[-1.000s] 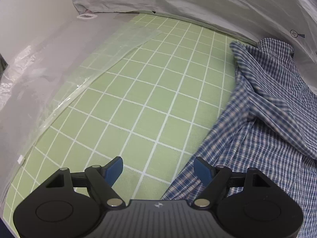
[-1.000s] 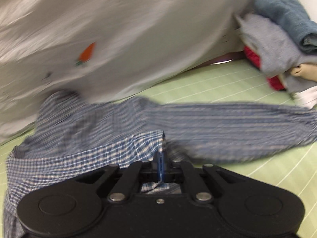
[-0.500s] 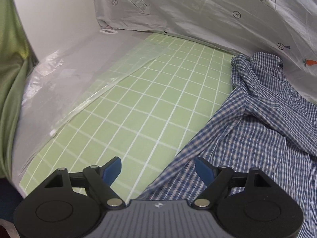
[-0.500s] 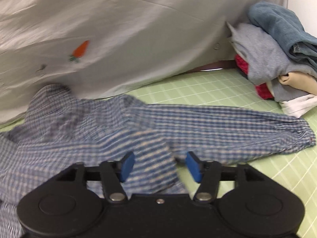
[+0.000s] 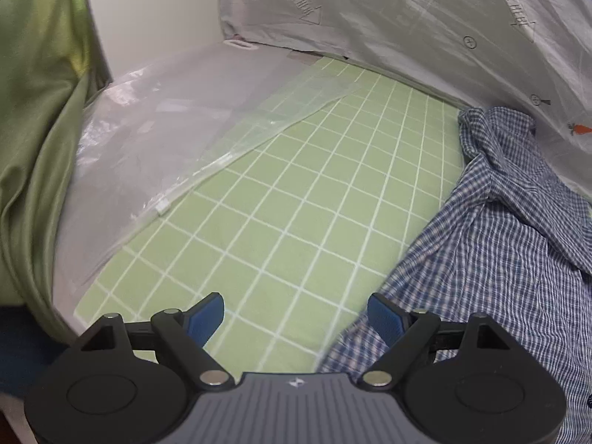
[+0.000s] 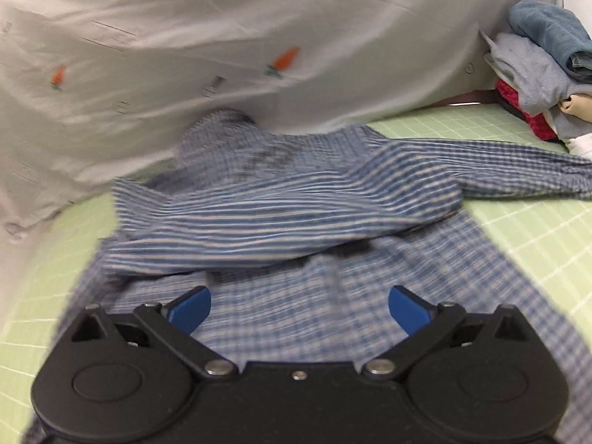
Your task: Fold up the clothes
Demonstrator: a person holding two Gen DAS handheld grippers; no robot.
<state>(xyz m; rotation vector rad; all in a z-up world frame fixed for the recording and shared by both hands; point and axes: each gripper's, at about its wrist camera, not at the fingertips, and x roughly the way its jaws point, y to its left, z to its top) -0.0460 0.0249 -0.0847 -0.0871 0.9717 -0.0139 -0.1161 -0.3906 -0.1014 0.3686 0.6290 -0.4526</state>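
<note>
The checked shirt is lying rumpled mid-frame, one sleeve flopped across, folding barely starting. Right tongs are opening, gripping nothing; left tongs are gaping empty.

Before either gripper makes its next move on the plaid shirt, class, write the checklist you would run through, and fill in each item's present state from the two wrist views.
1. Right gripper free of cloth: ok; its jaws are opening above the plaid shirt, nothing pinched.
2. Left gripper free of cloth: ok; jaws wide, over the green grid mat at the shirt's edge.
3. Shirt lying flat: not ok; a folded-over layer is rumpled and the collar end is bunched against the grey sheet.
4. Sleeve laid out: ok; it stretches toward the stack of folded clothes.
5. Sleeve cuff clear of the stack: cannot tell.
6. Free mat beside the shirt: ok; the clear plastic bag lies apart from it.
</note>
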